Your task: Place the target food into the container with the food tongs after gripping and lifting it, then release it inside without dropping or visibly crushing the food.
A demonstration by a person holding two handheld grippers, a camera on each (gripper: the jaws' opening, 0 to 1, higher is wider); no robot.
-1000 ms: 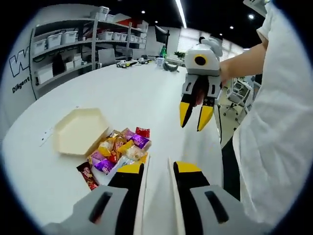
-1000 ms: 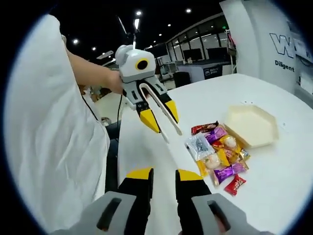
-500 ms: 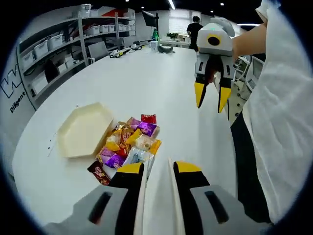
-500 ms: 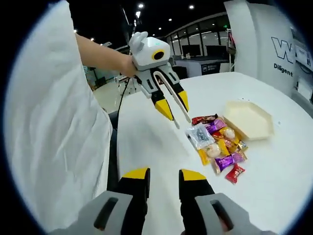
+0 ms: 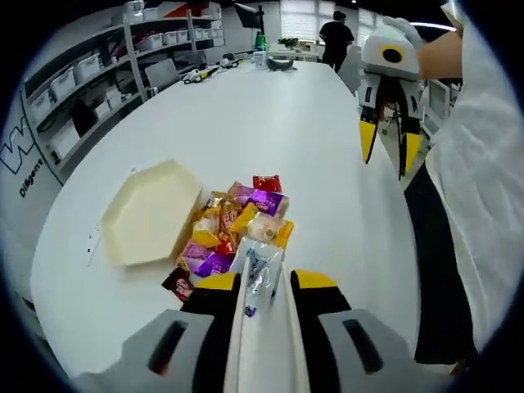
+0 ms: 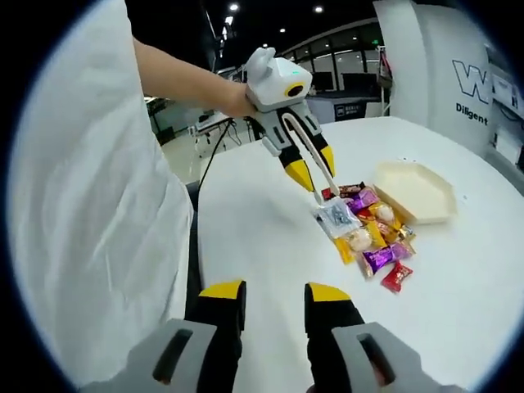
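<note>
A pile of wrapped sweets lies on the white table beside an empty cream hexagonal container. My left gripper is shut on the white food tongs. The tongs' tips hover just over a clear-wrapped packet at the near edge of the pile, with nothing gripped between them. My right gripper stands open and empty, held above the table's edge well away from the sweets.
Shelves with storage bins line the wall beyond the table's far left. A person stands at the far end of the room. A white sleeve and shirt lie close beside both grippers. The table edge runs along the right.
My left gripper has moved forward with the tongs, so their tips now reach the clear packet at the pile's edge. The right gripper stays open and sits further off to the side.
</note>
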